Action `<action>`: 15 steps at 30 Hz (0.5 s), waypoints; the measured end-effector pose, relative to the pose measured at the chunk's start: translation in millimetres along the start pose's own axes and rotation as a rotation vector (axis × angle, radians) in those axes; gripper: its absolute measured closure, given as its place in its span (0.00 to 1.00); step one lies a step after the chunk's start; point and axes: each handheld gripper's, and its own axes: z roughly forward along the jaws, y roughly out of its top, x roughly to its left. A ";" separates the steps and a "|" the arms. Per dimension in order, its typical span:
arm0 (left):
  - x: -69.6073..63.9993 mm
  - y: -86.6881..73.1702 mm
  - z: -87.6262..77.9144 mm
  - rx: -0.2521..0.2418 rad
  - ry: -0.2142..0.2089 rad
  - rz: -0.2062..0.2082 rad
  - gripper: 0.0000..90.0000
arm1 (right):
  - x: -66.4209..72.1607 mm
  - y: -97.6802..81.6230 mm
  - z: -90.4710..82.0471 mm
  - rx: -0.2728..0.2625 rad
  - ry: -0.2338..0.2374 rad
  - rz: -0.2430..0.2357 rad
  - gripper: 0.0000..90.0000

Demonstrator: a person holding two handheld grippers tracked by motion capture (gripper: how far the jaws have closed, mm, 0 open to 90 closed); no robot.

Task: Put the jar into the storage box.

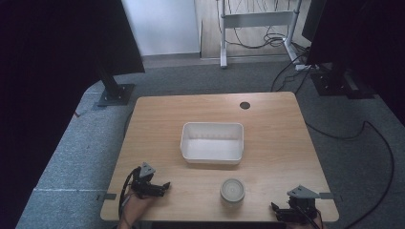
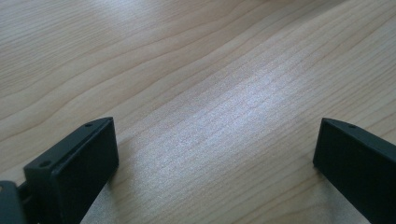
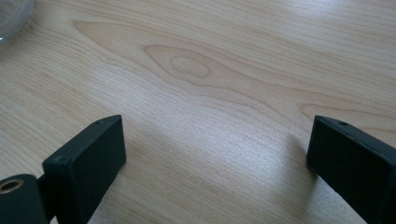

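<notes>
White tub (image 1: 212, 142), long axis left-right.

Grey carpet (image 1: 71, 143), trailing cables (image 1: 382, 143)

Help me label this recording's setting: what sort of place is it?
Probably an office or lab set up for recording: a wooden desk with a cable hole, grey carpet strewn with cables, and another desk's metal frame behind.

A light wooden desk (image 1: 277, 143) carries a white rectangular tub (image 1: 212, 142) at its middle and a round lidded container (image 1: 232, 190) near the front edge.
</notes>
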 end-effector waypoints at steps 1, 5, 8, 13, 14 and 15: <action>0.0 0.0 0.0 0.000 0.000 0.000 0.00 | 0.0 -0.1 -0.4 -0.001 0.002 0.000 0.05; 0.0 0.0 0.0 0.000 0.000 0.000 0.00 | 0.7 -0.9 -2.1 -0.003 0.005 0.003 0.04; 0.0 0.0 0.0 0.000 0.000 0.000 0.00 | 1.2 -1.5 -3.2 -0.006 0.008 0.007 0.04; 0.0 0.0 0.0 0.000 0.000 0.000 0.00 | 4.7 -0.7 -4.6 -0.015 0.025 0.012 0.04; 0.0 0.0 0.0 0.000 0.000 0.000 0.00 | 5.8 -0.1 -5.0 -0.016 0.026 0.012 0.04; 0.0 0.0 0.0 0.000 0.000 0.000 0.00 | 6.8 0.4 -5.4 -0.017 0.028 0.010 0.04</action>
